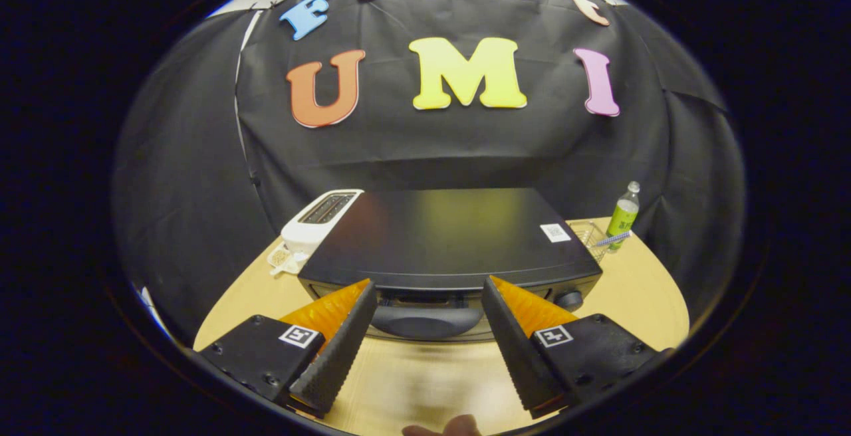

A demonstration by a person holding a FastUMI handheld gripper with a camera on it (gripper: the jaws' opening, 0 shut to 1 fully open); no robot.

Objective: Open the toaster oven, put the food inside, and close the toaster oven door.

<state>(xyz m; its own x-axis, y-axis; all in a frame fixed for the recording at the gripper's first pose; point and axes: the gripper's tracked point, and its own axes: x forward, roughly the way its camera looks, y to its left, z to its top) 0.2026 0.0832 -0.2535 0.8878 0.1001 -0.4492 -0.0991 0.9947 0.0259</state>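
Toaster oven (452, 236): black, boxy, flat-topped, sitting on the wooden table (638, 290) beside a white toaster (319, 220).
Handle (425, 322): dark, curved bar across the closed door, just ahead of the fingers.
Handling: looks rigid and heavy; door likely hinged, so grip the handle mid-bar.
Gripper (429, 310): fingers spread wide, holding nothing.

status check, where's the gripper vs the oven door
Gripper open, fingers straddling the door handle, not touching. Toaster oven door shut. Nothing between fingers and handle; white toaster beside the oven, bottle beyond it.
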